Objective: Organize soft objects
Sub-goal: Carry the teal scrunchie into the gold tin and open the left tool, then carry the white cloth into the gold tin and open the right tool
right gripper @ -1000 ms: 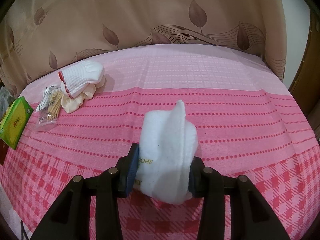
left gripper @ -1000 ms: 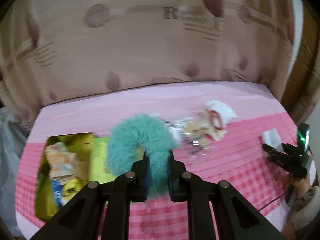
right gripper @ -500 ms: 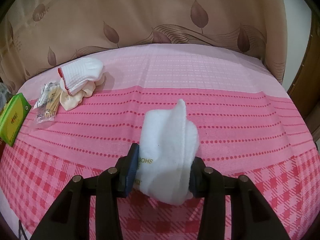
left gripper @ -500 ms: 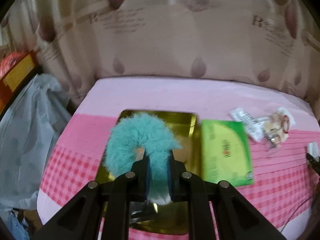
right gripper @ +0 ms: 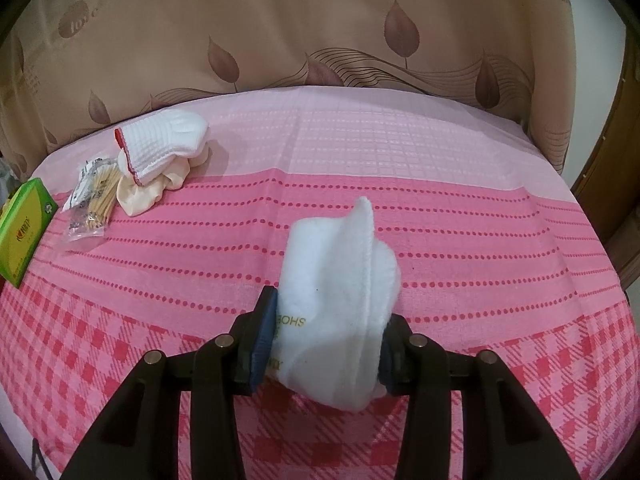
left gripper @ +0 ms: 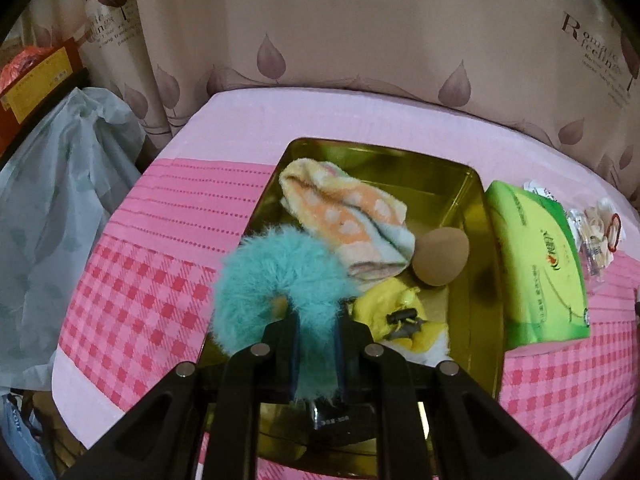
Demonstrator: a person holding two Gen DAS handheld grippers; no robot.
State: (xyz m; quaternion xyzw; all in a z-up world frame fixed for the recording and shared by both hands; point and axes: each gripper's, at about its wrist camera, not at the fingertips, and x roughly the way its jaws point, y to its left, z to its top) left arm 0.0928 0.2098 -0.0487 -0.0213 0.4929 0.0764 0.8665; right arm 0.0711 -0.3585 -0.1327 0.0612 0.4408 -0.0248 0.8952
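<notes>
While the left claw (left gripper: 316, 344) pinches a teal fluffy scrunchie (left gripper: 276, 280) above the gold tin's (left gripper: 476, 304) near-left corner, the right claw (right gripper: 324, 344) clamps a white slipper (right gripper: 340, 288); released here, the scrunchie could snag the rim and spill outside.

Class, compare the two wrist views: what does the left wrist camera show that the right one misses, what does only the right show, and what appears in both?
Only the left wrist view: the left hand-held gripper shut on a teal furry scrunchie over a gold tin holding a patterned towel and a tan sponge.

Only the right wrist view: the right hand-held gripper clamping a white cloth, plus a white glove.

Both: the green tissue pack, the clear bag of sticks and the pink tablecloth.
</notes>
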